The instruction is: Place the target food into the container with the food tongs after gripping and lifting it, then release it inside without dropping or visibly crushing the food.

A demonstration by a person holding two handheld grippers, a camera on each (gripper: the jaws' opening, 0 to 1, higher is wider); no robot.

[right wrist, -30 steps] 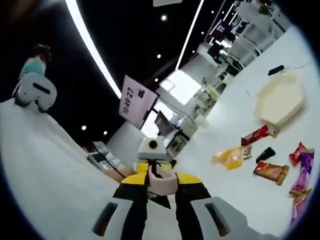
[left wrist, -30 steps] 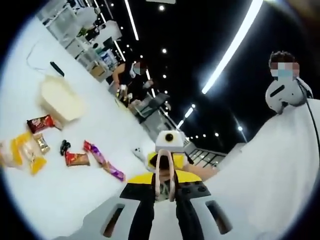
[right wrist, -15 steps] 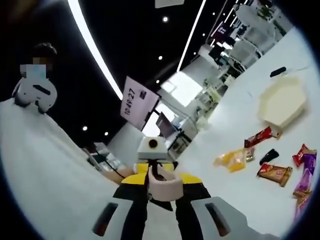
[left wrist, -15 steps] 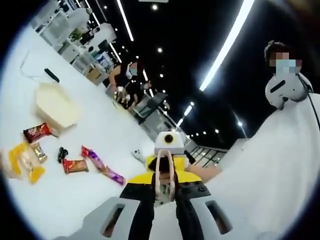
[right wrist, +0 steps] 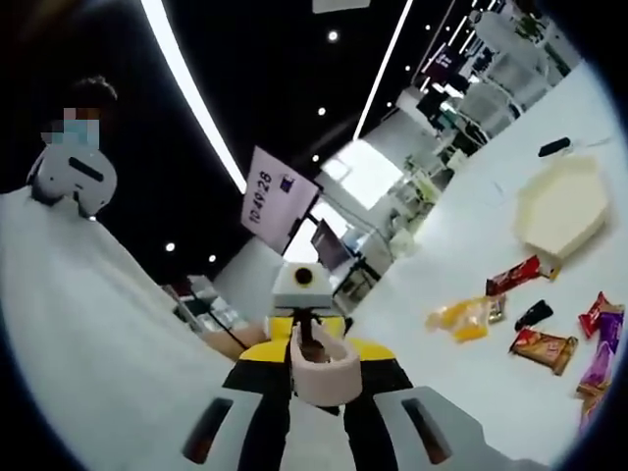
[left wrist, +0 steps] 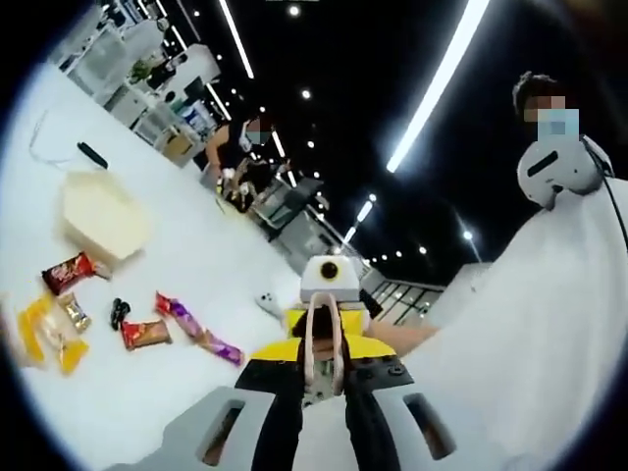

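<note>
My left gripper (left wrist: 324,345) points up and away from the white table (left wrist: 226,265), its jaws shut on thin pink-beige tongs (left wrist: 323,329) that arch between them. In the right gripper view my right gripper (right wrist: 319,365) is shut on a broad beige curved band, the tongs' bend (right wrist: 321,373). A cream container (left wrist: 103,211) stands open at the table's far side, also seen as the container (right wrist: 564,204). Wrapped snacks lie near it: a red packet (left wrist: 69,272), a yellow bag (left wrist: 46,334), a brown-red bar (left wrist: 144,334) and a purple wrapper (left wrist: 196,331). Both grippers are well off from them.
A small black thing (left wrist: 118,312) lies among the snacks, and a black remote-like bar (left wrist: 91,154) with a cable beyond the container. A person in white (left wrist: 535,324) stands close at one side. Another person (left wrist: 240,147) works at desks behind the table.
Both views have drifted a little, so the container and snacks sit slightly further out in the picture. Nothing on the table has moved, and both grippers keep their hold.
</note>
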